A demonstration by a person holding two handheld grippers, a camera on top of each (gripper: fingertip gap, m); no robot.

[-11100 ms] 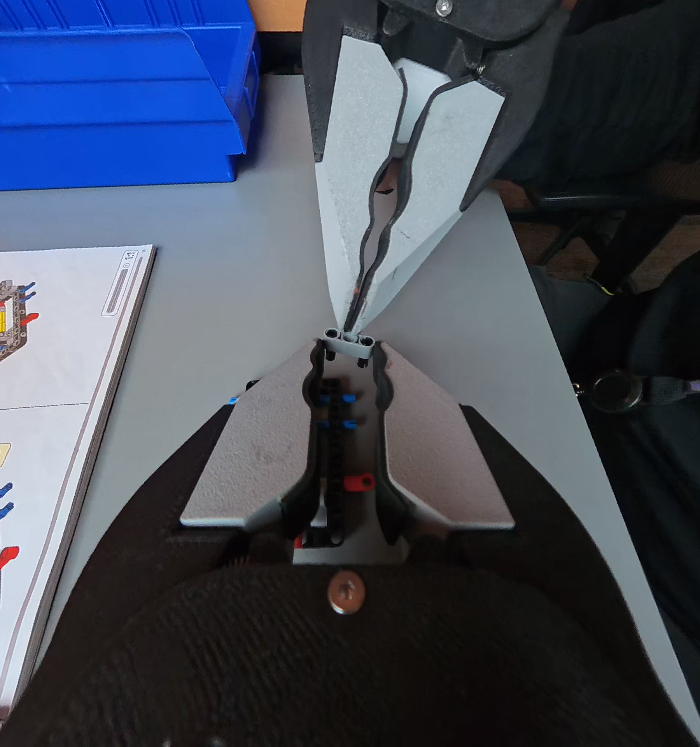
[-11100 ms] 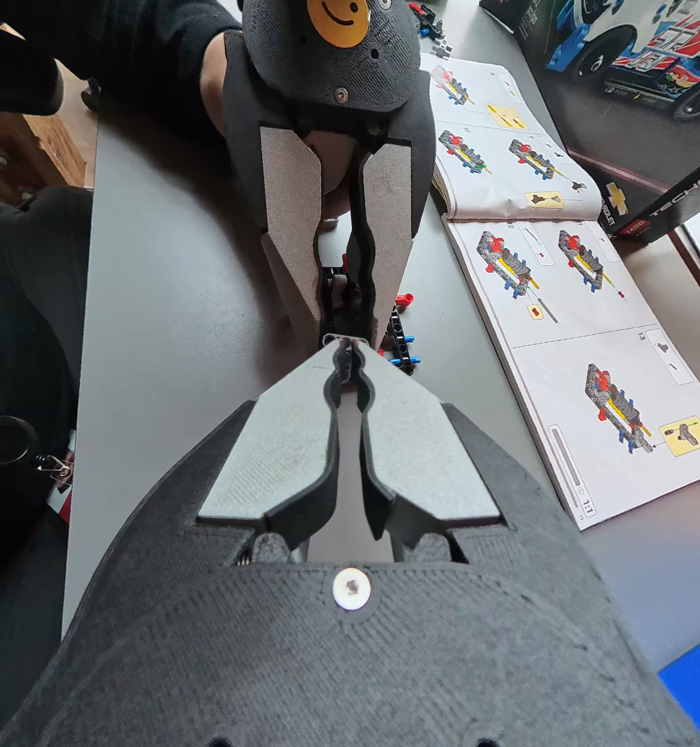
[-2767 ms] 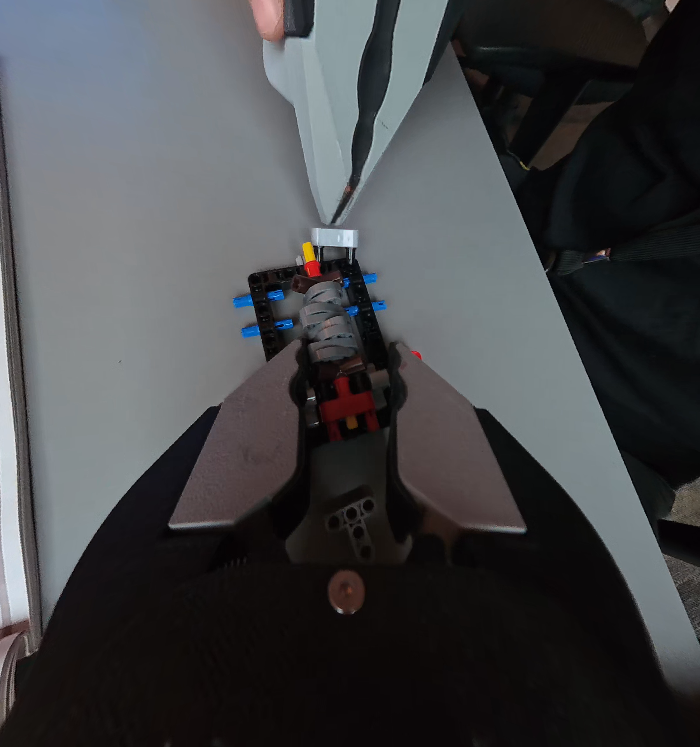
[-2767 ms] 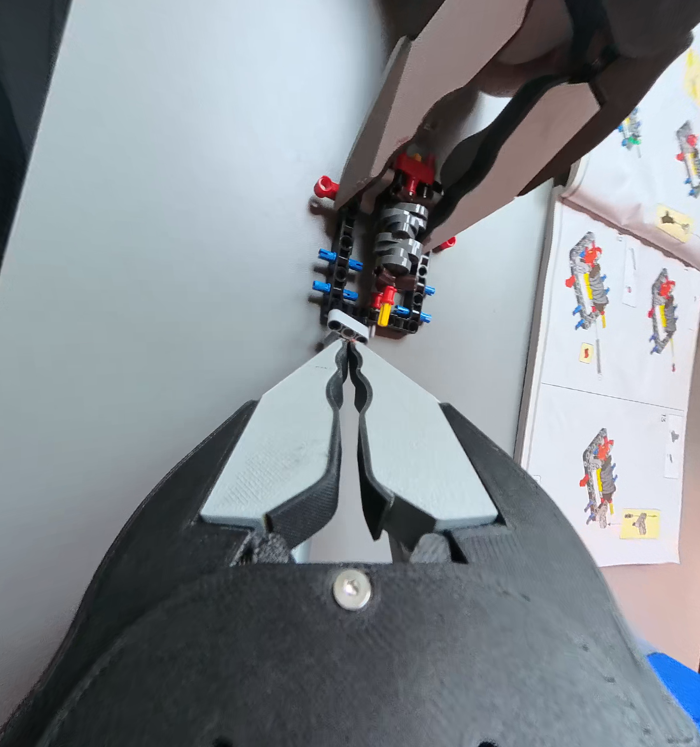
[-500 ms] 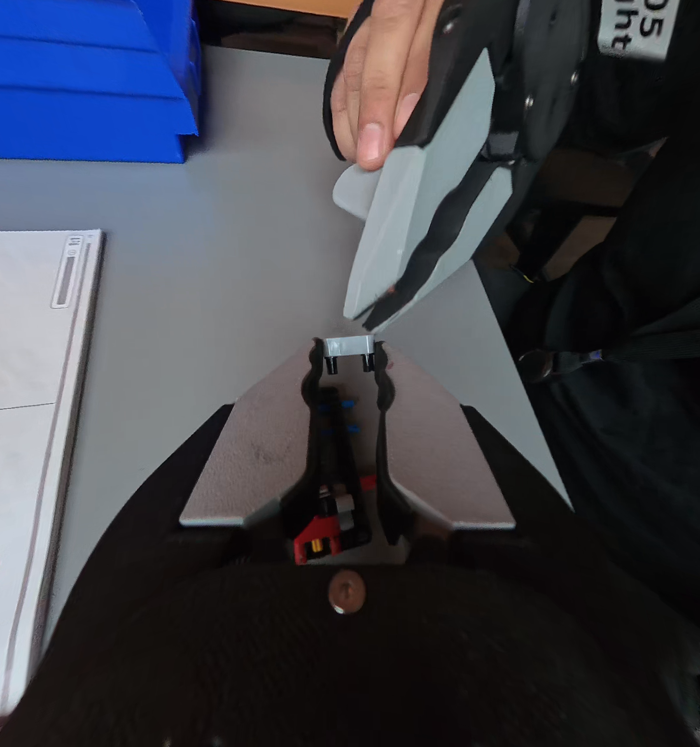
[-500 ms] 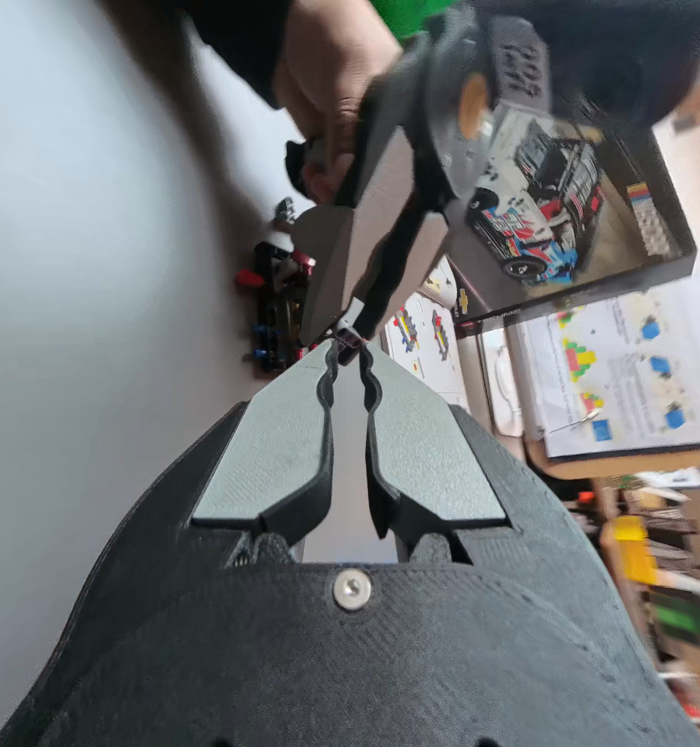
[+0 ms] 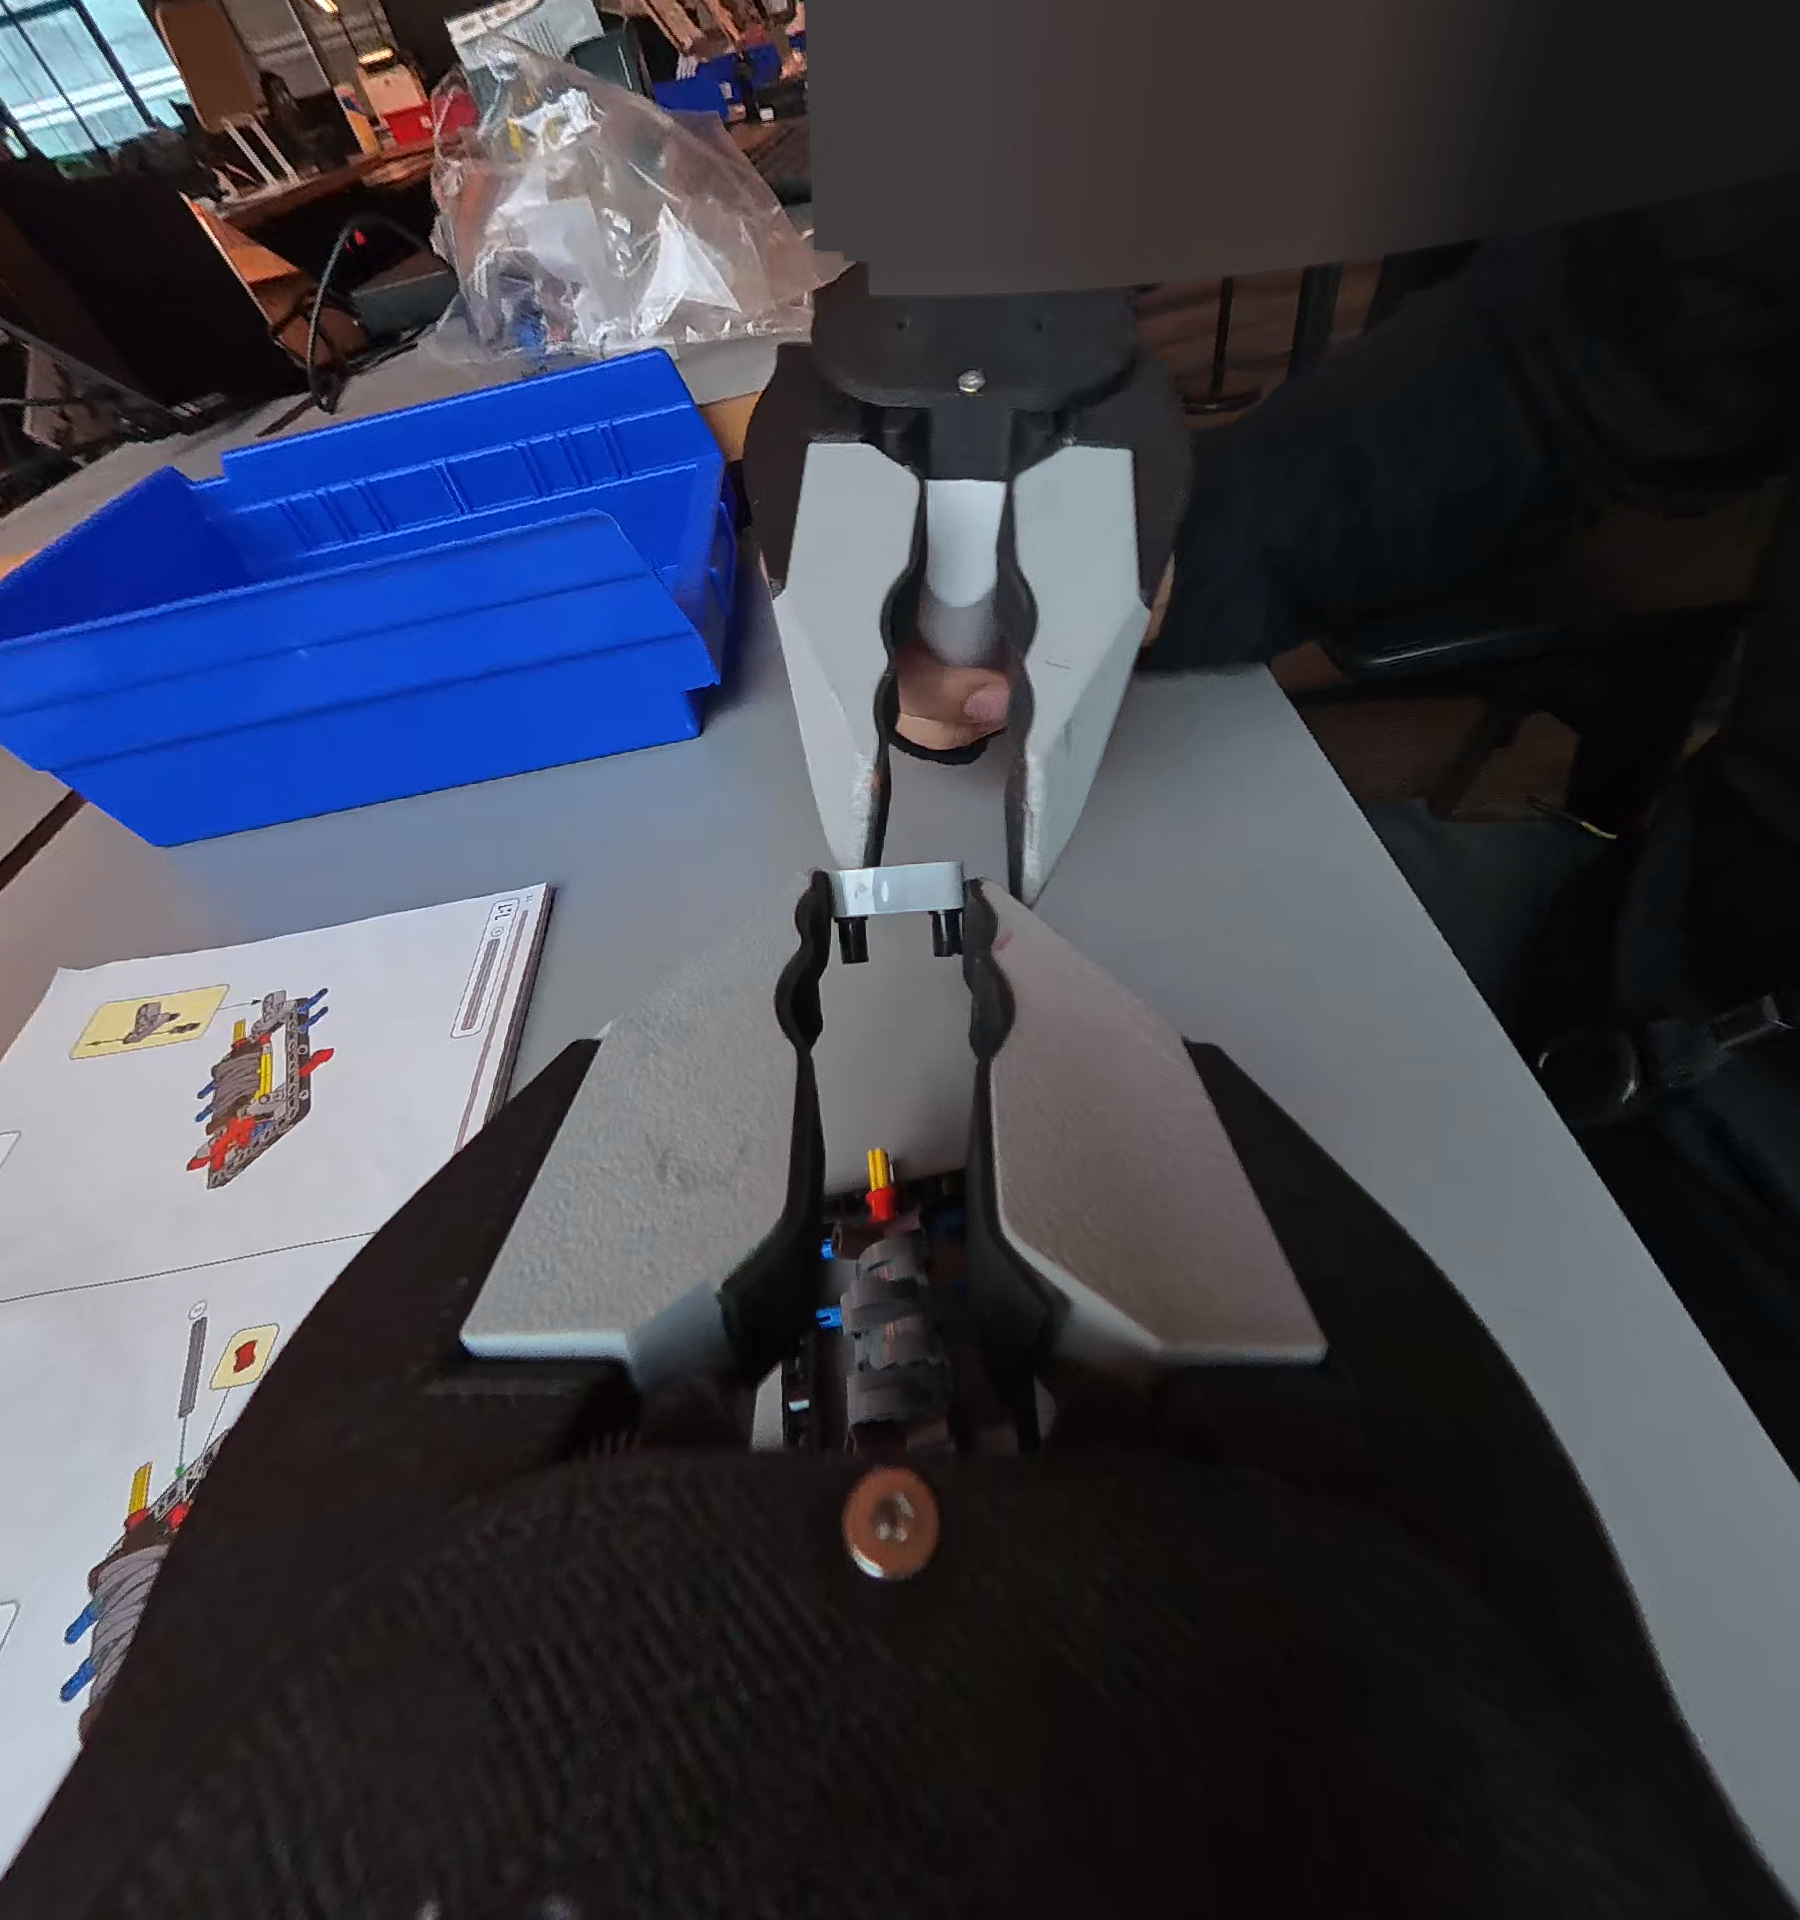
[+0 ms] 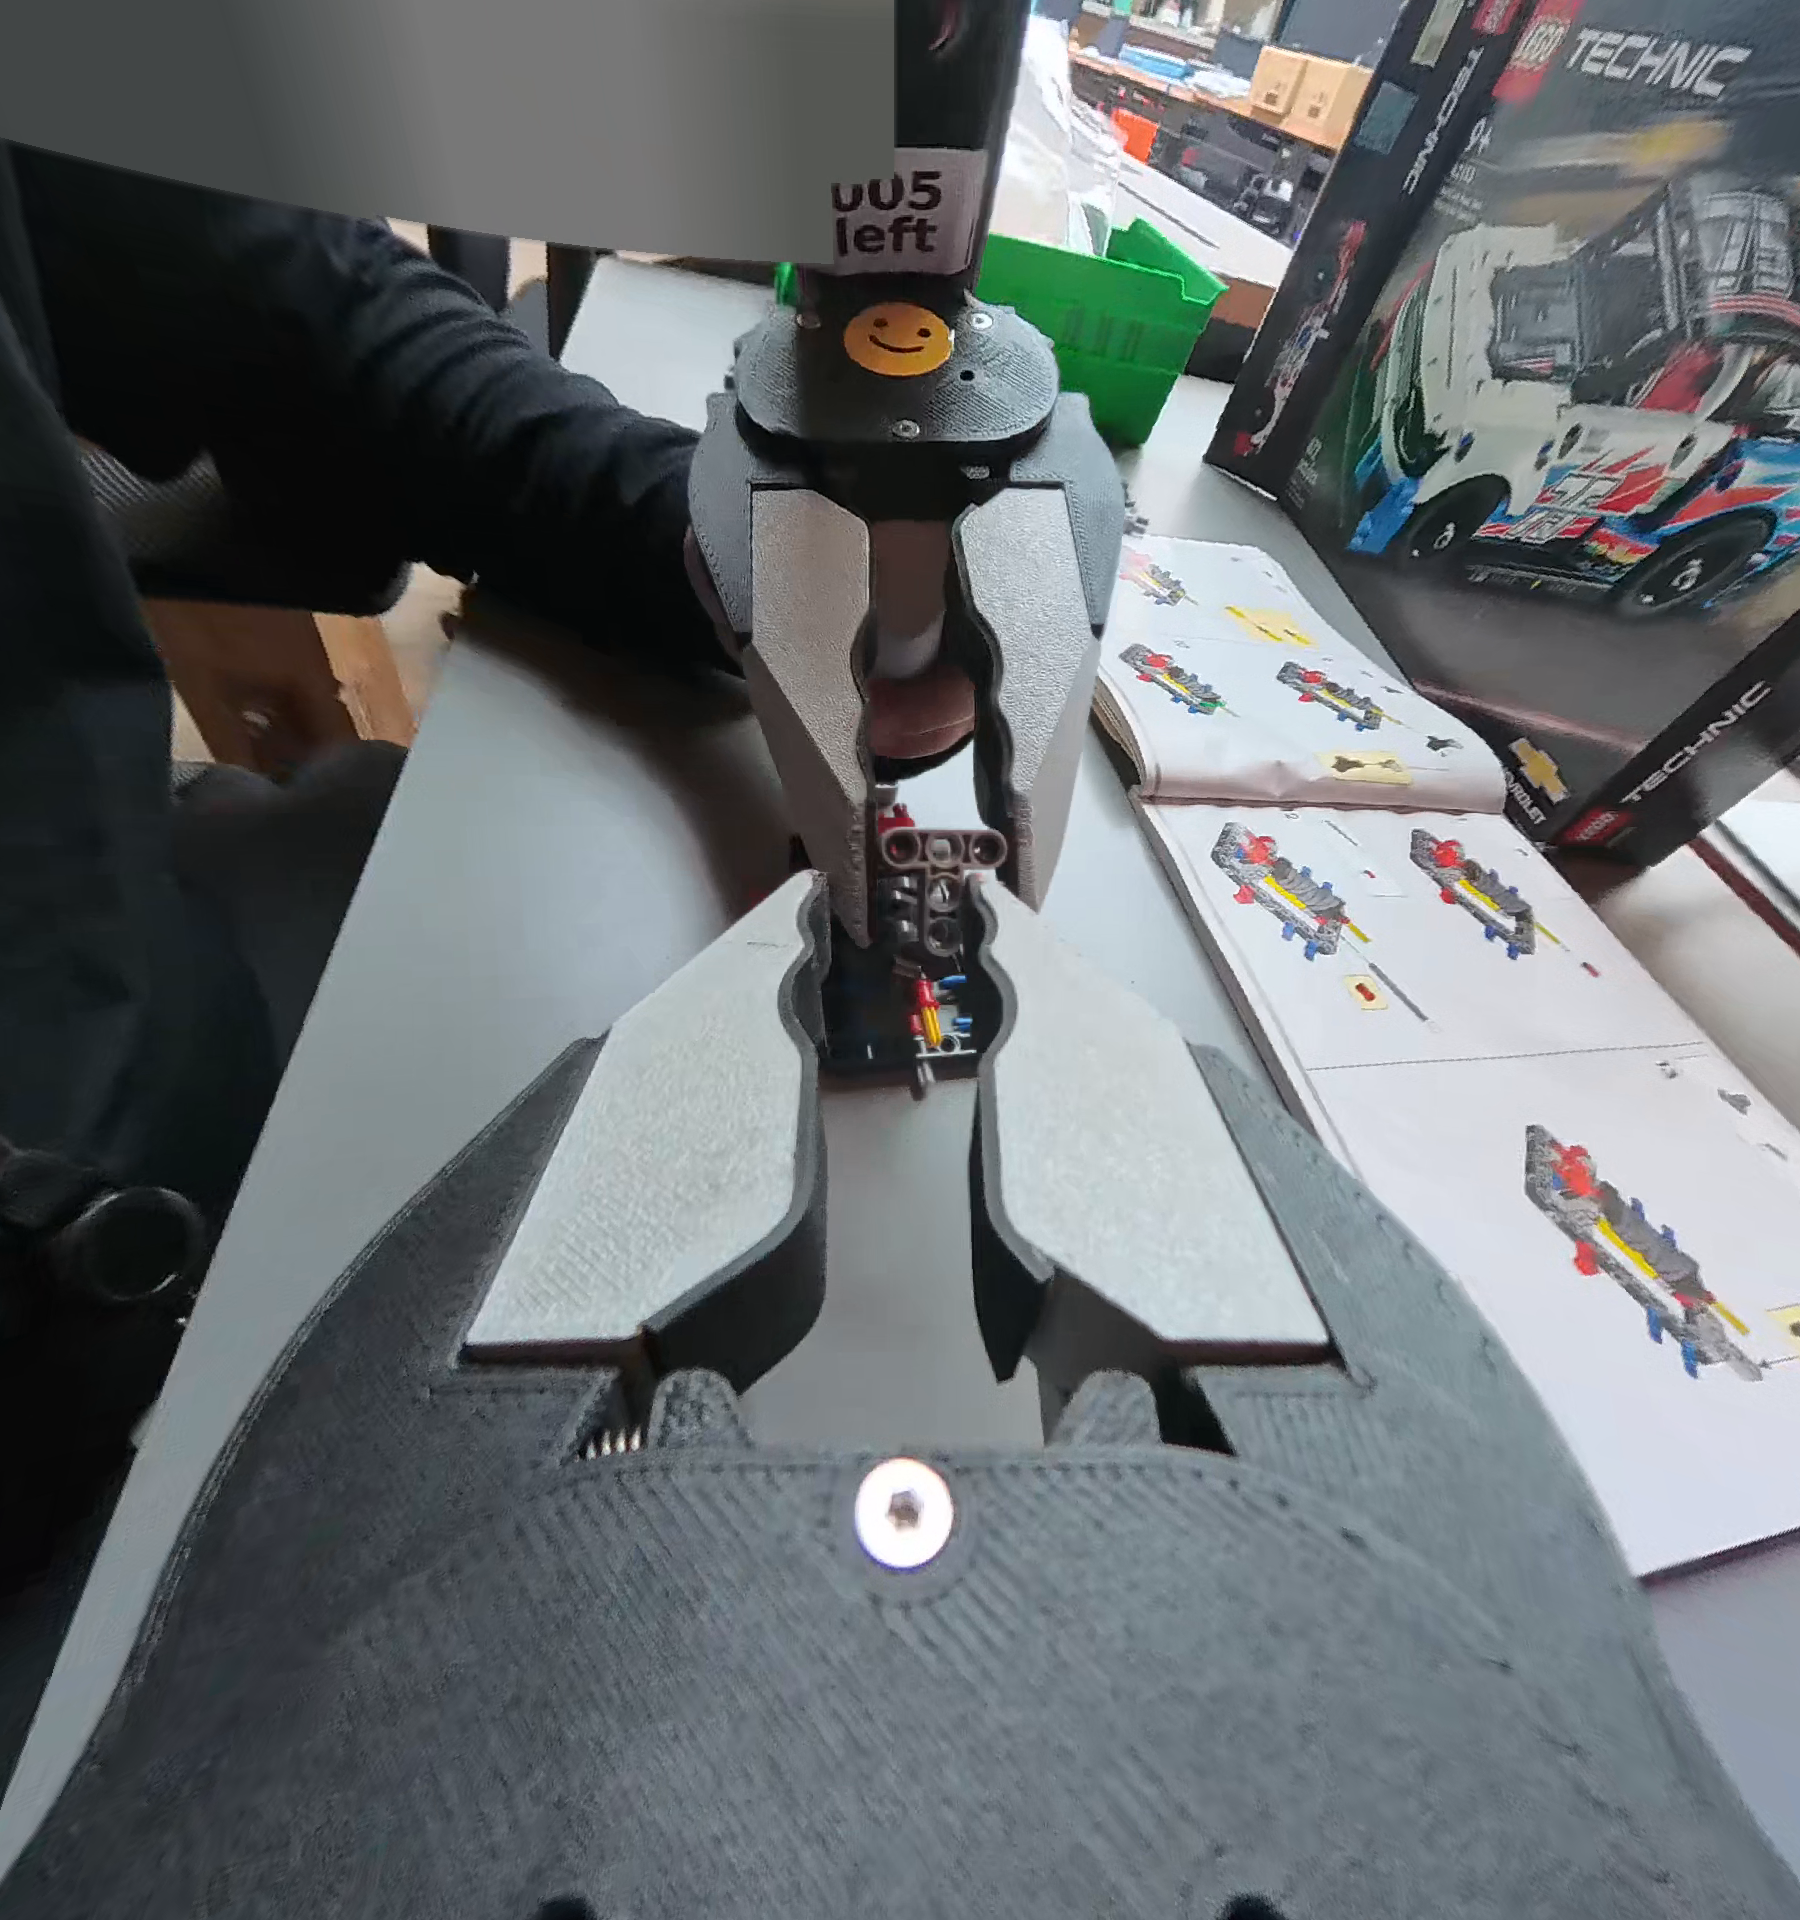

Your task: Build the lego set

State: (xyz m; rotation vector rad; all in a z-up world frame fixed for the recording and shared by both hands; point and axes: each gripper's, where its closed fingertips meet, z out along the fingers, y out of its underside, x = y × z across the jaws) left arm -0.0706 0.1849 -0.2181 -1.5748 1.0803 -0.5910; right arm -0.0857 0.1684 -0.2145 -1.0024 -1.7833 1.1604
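Note:
My left gripper (image 7: 901, 904) is shut on a light grey beam (image 7: 901, 891) with two black pins and holds it above the grey table (image 7: 1239, 935). The black frame assembly (image 7: 891, 1320), with grey engine parts and red, yellow and blue pins, lies on the table under its fingers. My right gripper (image 7: 948, 857) faces it just beyond the beam, open and empty. In the right wrist view, my right gripper (image 8: 898, 894) is open around the assembly (image 8: 906, 1013). The left gripper (image 8: 937, 862) opposite holds the beam (image 8: 943, 850) end-on.
A blue bin (image 7: 356, 623) stands far left, with a clear bag of parts (image 7: 605, 208) behind it. The open instruction booklet (image 7: 200, 1143) (image 8: 1498, 1039) lies beside the assembly. The set's box (image 8: 1550, 416) and a green bin (image 8: 1114, 332) stand beyond. The table edge (image 7: 1447, 935) is close. Left and right tips are no more than a few centimetres apart.
The grey beam has passed from my right gripper to my left. My right gripper has since opened wide and turned to face the left one squarely. The assembly lies on the table.

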